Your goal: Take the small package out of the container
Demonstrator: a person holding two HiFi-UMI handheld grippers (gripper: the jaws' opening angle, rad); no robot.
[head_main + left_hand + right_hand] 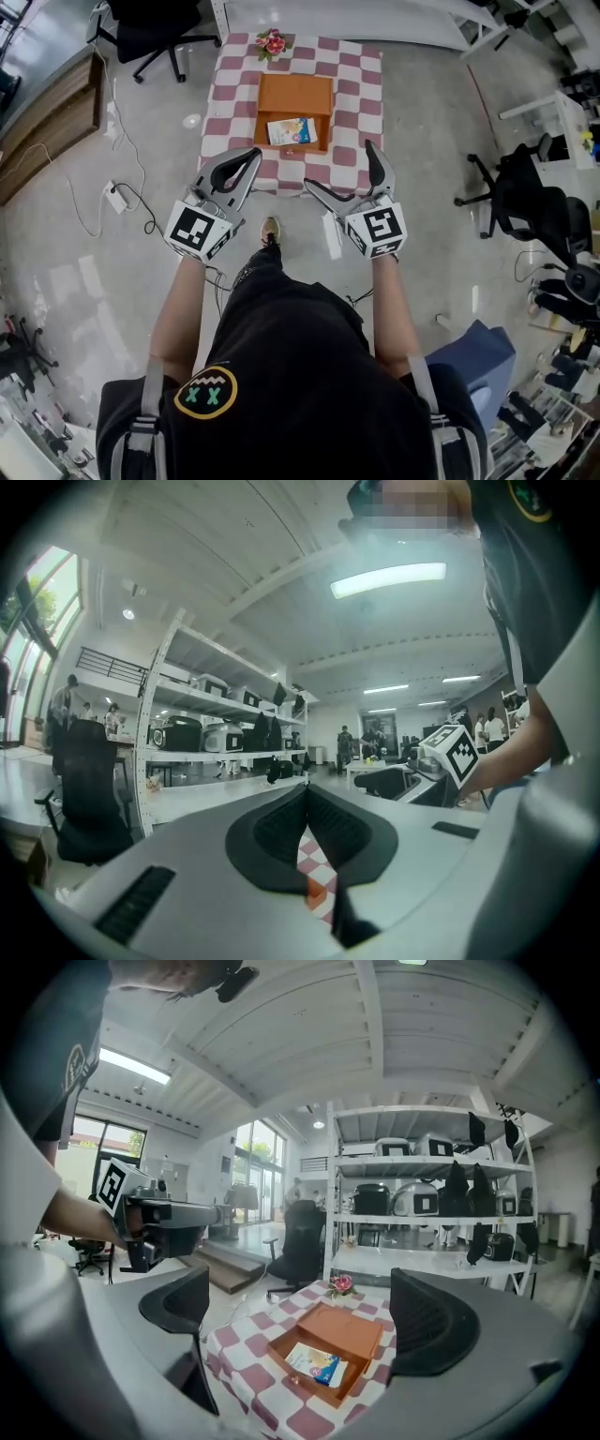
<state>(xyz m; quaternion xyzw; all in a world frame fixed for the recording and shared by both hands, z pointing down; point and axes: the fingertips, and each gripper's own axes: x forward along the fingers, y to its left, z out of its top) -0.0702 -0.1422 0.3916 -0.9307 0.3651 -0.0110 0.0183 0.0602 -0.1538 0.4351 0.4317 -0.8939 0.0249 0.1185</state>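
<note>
A low table with a pink-and-white checked cloth carries an open orange container. The small package, pale with a blue end, lies flat inside it near the front wall, also visible in the right gripper view. Both grippers hover short of the table's near edge. My left gripper is shut with nothing held; its pads meet, and a sliver of cloth shows below them. My right gripper is open and empty, its jaws framing the container.
A small bunch of pink flowers sits at the table's far edge. A black office chair stands at the far left and another at the right. Cables and a power strip lie on the floor to the left. Shelving with appliances stands behind the table.
</note>
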